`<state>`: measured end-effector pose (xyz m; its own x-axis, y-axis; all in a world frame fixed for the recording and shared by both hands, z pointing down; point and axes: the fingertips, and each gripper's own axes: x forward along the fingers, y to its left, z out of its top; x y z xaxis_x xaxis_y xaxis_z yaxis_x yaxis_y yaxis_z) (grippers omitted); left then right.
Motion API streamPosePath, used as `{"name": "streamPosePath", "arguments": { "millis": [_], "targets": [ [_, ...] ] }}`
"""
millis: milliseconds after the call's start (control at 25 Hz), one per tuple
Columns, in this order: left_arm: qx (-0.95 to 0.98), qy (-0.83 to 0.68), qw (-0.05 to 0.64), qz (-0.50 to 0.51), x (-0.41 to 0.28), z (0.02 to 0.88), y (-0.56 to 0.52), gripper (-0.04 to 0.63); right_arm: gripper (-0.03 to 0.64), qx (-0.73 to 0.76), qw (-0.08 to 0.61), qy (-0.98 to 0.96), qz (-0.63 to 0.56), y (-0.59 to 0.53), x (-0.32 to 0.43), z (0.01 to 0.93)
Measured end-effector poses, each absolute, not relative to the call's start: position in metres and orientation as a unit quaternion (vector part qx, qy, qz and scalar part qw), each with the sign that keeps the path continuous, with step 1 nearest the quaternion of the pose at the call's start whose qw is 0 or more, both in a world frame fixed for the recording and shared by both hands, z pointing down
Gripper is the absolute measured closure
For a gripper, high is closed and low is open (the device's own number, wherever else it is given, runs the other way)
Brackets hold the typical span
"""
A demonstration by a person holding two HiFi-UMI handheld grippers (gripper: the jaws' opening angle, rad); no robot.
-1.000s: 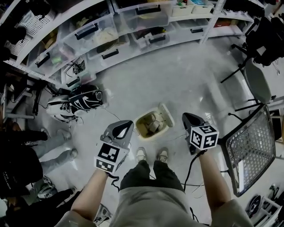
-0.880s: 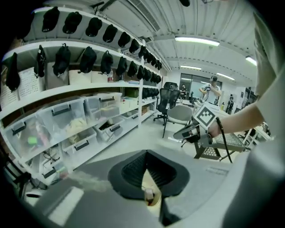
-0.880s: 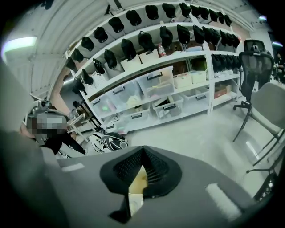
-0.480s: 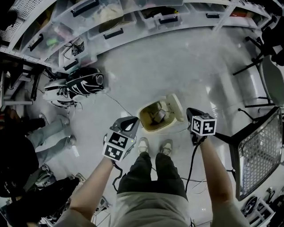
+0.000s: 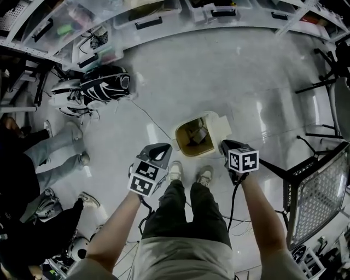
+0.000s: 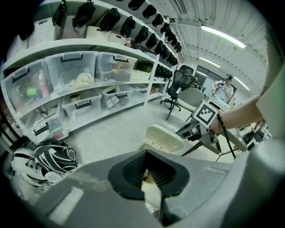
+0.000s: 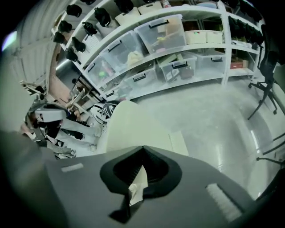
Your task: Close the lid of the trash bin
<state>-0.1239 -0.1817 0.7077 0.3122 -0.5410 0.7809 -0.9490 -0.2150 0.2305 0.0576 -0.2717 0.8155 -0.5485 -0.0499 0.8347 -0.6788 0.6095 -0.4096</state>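
A small cream trash bin [image 5: 192, 149] stands on the floor just ahead of my shoes, with rubbish inside. Its lid [image 5: 219, 127] is swung up and open at the bin's right side. My right gripper [image 5: 224, 145] is shut with nothing in it, its tip close beside the lid's lower right edge; whether they touch I cannot tell. In the right gripper view the cream lid [image 7: 129, 129] fills the space just past the jaws of the right gripper [image 7: 142, 149]. My left gripper [image 5: 163, 146] is shut and empty, just left of the bin. The left gripper [image 6: 146, 152] looks towards the lid [image 6: 164, 138].
A black-and-white bag [image 5: 101, 90] lies on the floor at far left, with a thin cable running from it towards the bin. Someone's legs [image 5: 54, 147] stand at the left. Shelves of clear storage boxes [image 5: 147, 16] line the back. A mesh metal chair [image 5: 317, 191] stands to the right.
The bin has come closer to my feet in the head view. My right gripper has shifted left and in beside the open lid. The left gripper has stayed level by the bin's left side.
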Motion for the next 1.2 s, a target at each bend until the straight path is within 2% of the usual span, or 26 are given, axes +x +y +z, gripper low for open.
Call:
{"name": "streamPosePath", "arguments": {
  "millis": [520,880,1040,1200],
  "targets": [
    [0.685,-0.525,0.42,0.28,-0.153,0.786,-0.121,0.594,0.614,0.141,0.484,-0.778,0.375,-0.205,-0.023,0.913],
    [0.66,-0.54,0.446,0.271,-0.164,0.817,-0.098,0.592,0.614,0.134,0.53,-0.765,0.342,-0.192,-0.033,0.973],
    [0.658,-0.544,0.447,0.265,-0.168,0.821,-0.097,0.593,0.614,0.131,0.553,-0.768,0.297,-0.192,-0.034,0.979],
    [0.659,-0.545,0.446,0.264,-0.17,0.815,-0.096,0.594,0.614,0.134,0.557,-0.762,0.302,-0.189,-0.033,0.973]
  ]
}}
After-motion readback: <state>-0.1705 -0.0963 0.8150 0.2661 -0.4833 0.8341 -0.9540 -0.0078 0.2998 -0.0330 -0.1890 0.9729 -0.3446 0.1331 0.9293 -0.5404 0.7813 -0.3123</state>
